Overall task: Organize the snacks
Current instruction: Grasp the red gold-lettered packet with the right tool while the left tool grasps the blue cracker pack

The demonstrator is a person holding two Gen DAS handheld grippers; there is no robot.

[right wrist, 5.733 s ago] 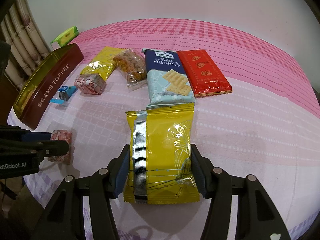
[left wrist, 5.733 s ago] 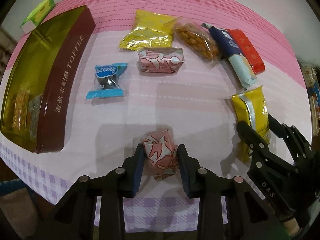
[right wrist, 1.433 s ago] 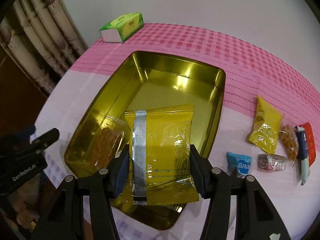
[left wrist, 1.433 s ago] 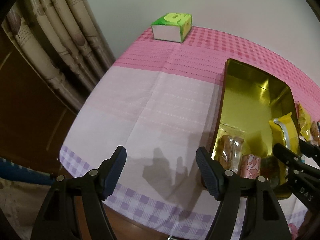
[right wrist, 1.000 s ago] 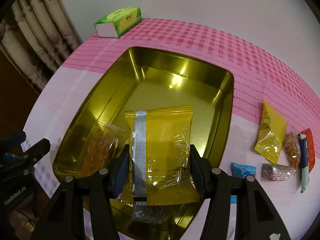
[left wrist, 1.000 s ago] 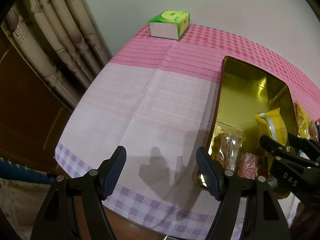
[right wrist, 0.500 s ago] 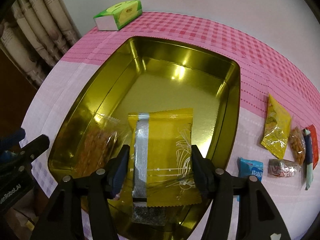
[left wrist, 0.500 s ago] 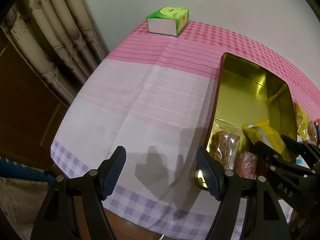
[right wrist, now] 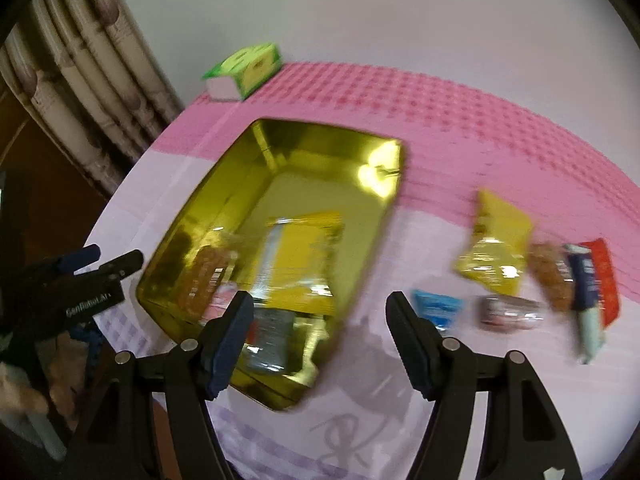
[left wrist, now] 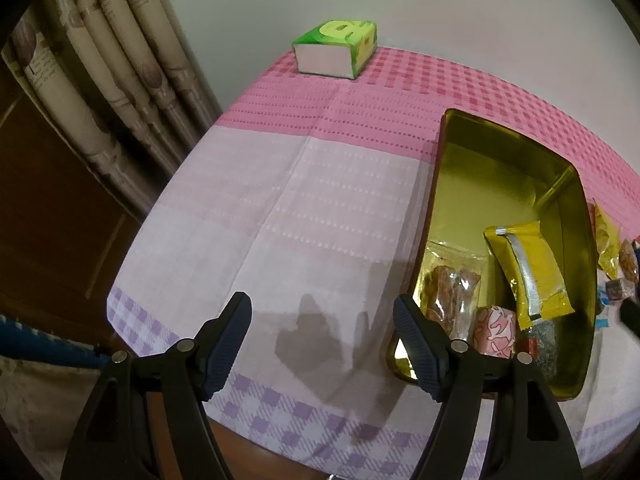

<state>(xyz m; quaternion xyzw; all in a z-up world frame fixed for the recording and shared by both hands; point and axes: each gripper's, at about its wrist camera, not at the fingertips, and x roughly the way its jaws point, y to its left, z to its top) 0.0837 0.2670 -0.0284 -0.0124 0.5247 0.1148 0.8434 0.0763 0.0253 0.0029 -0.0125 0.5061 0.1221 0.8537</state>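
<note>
A gold-lined tin [left wrist: 500, 168] sits open at the right of the left wrist view, and inside its near end lie a yellow packet with a silver seam [left wrist: 528, 268], a clear bag of brown sticks [left wrist: 450, 296], a pink-and-white wrapped sweet [left wrist: 496, 330] and a dark speckled packet [left wrist: 540, 350], crowded together and partly overlapping. In the blurred right wrist view the rest lie on the cloth at centre right, outside the tin: a yellow pouch [right wrist: 496, 248], a blue wrapped sweet [right wrist: 438, 306] and a pink wrapped sweet [right wrist: 508, 312]. Further right lie a bag of brown nuts [right wrist: 550, 272], a navy-and-pale cracker pack [right wrist: 586, 296] and a red packet [right wrist: 606, 280], side by side.
</note>
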